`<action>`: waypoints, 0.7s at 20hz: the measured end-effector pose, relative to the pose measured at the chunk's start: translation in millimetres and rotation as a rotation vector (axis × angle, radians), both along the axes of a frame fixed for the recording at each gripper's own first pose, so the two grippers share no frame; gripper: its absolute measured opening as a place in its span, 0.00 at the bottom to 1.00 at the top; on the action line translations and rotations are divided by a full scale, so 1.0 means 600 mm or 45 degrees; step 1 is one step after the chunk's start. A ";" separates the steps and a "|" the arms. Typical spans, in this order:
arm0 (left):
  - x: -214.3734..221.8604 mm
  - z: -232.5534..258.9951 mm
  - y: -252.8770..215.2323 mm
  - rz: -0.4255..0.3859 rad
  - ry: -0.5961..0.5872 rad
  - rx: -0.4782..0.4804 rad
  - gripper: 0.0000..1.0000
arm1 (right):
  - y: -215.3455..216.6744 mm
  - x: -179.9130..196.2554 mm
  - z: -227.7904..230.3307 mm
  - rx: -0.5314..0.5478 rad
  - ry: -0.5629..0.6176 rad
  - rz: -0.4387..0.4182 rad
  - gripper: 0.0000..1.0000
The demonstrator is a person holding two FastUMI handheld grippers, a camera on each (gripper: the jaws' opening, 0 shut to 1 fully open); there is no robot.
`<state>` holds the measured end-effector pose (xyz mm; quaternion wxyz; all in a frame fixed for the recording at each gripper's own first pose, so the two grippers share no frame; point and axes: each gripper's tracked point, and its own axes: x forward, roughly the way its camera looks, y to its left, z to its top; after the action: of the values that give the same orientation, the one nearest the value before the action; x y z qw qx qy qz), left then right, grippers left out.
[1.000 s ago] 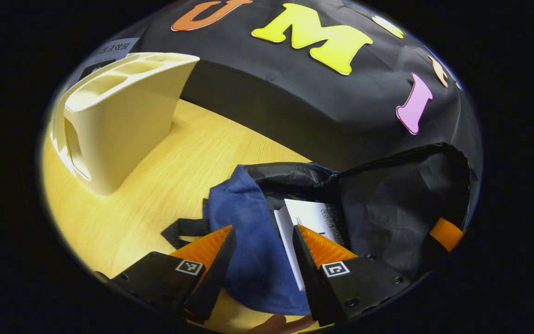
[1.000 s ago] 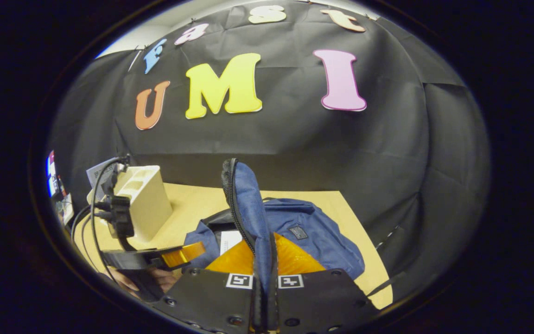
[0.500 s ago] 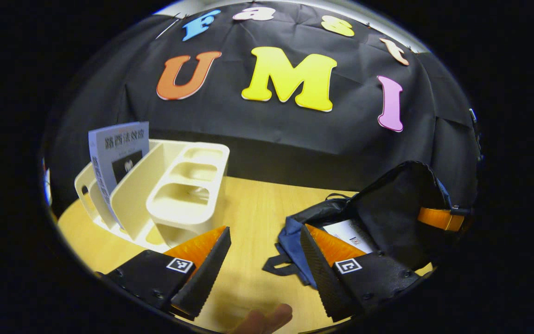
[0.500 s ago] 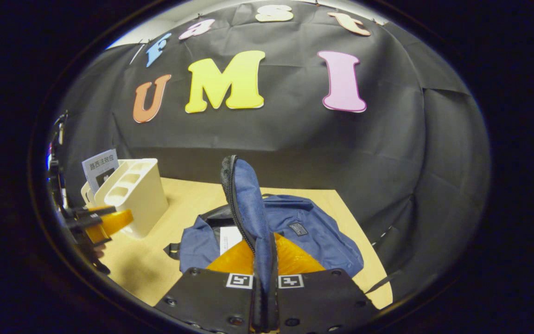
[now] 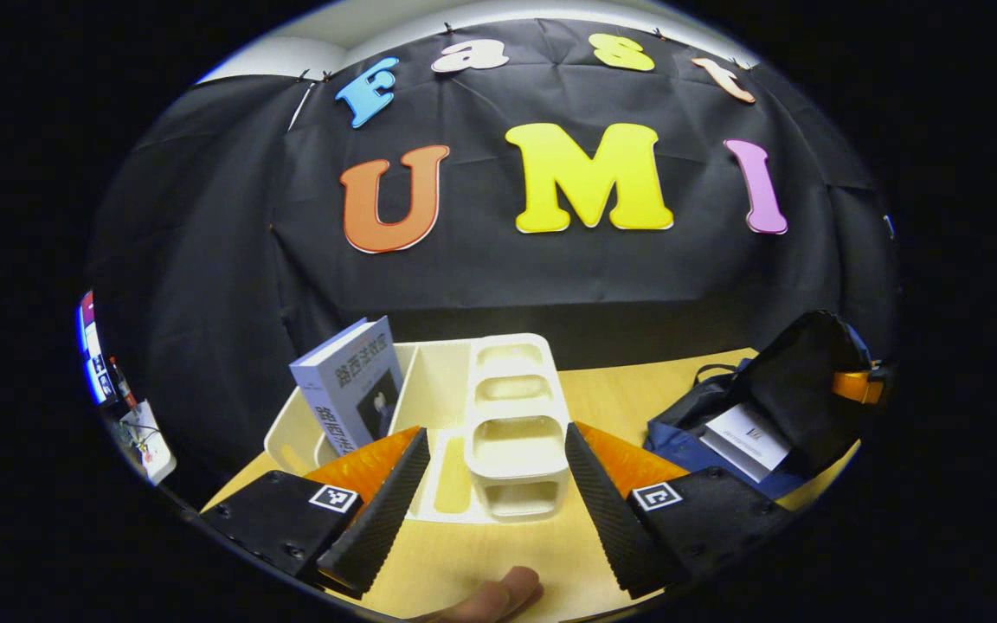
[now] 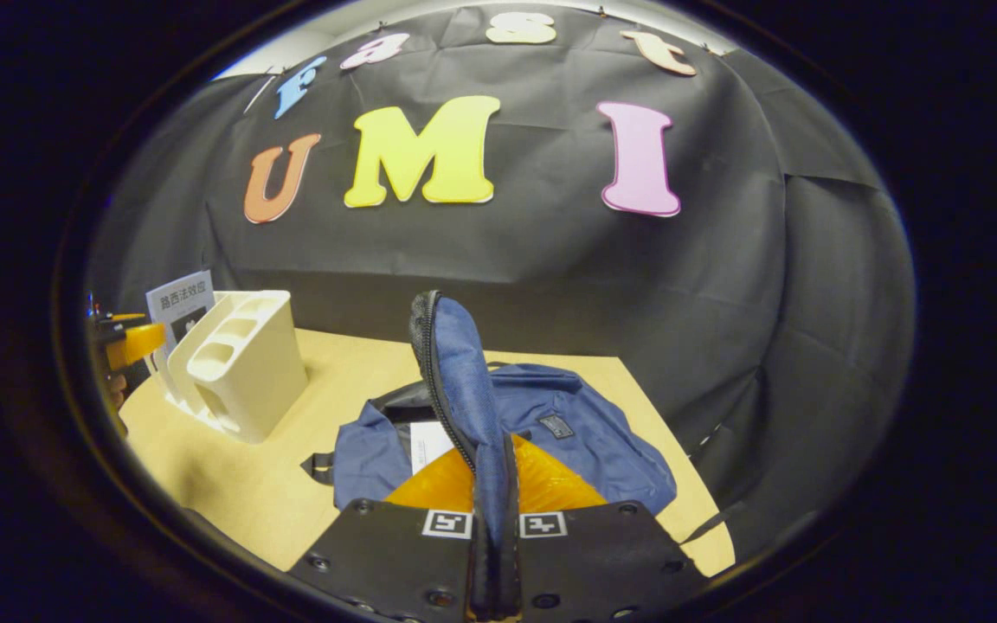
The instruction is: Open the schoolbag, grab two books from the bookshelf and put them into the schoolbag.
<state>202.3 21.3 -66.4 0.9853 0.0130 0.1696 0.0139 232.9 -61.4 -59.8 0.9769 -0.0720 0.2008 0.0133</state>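
Note:
The blue schoolbag [image 6: 589, 437] lies open on the wooden table, with a white book [image 6: 427, 443] inside it. My right gripper [image 6: 492, 472] is shut on the bag's zipped flap [image 6: 455, 372] and holds it upright. In the left gripper view the bag [image 5: 680, 433] and the white book [image 5: 745, 437] sit at the right. My left gripper [image 5: 495, 433] is open and empty, facing the cream bookshelf [image 5: 511, 415] from close by. A blue-grey book [image 5: 351, 389] leans in the shelf's left slot. The right gripper view has the shelf [image 6: 243, 368], its book [image 6: 180, 303] and the left gripper [image 6: 131, 339] at the far left.
The wooden table [image 6: 360, 381] runs from the shelf to the bag, with bare wood between them. The black cloth wall stands close behind both. A fingertip of the person's hand [image 5: 498, 593] shows under the left gripper. The table's right edge lies just beyond the bag.
My left gripper has drawn back from the bag's opening and swung left to face the bookshelf. It stayed open. The right gripper has kept the flap raised.

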 end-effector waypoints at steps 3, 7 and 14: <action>0.017 0.027 0.051 0.027 0.013 0.023 0.99 | 0.006 -0.004 -0.001 -0.012 0.000 0.008 0.05; 0.056 0.070 0.100 0.018 0.016 0.036 0.98 | 0.006 -0.002 0.002 -0.010 0.007 0.017 0.05; 0.144 0.112 0.192 0.047 0.075 0.044 0.96 | -0.003 -0.007 0.006 -0.042 0.014 0.037 0.05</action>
<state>288.9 136.8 0.7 0.9791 0.0274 0.1984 0.0347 228.9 -62.9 -56.3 0.9742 -0.0907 0.2051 0.0245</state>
